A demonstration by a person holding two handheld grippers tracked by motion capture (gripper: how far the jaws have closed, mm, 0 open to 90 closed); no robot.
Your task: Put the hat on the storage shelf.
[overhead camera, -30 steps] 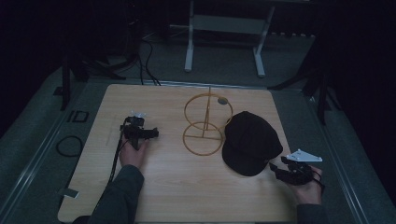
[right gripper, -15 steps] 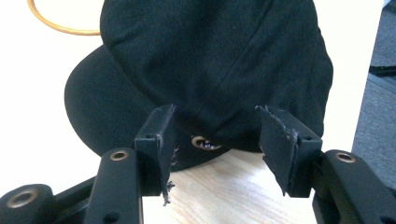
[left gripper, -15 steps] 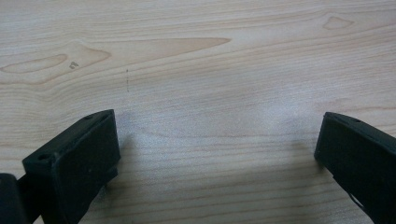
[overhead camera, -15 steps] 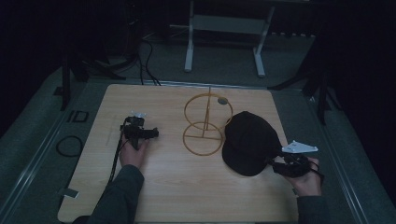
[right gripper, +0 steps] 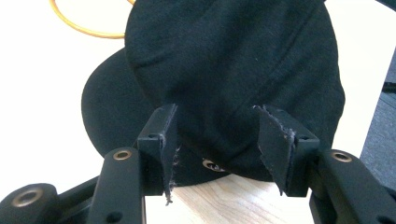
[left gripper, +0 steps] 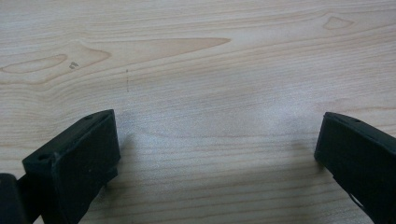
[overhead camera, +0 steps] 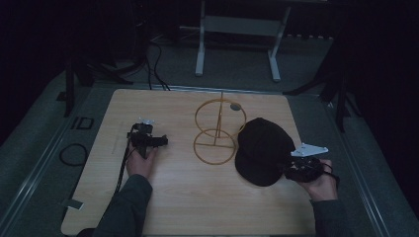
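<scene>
At the right side of the desk [overhead camera: 163, 197], my right hand-held gripper [right gripper: 217, 135] stands spread around the back edge of the black cap [overhead camera: 264, 148], just beside the wire stand [overhead camera: 217, 129]. Next I should pinch it (squarely). My left hand-held gripper [overhead camera: 147, 140] rests spread and empty.

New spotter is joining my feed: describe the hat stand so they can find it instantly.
Start at the light wooden table. Near its middle, toward the far edge, stands the hat stand, just left of the black cap. It is the one thin yellow wire frame: a ring flat on the table, and an upright ring on a post.
</scene>
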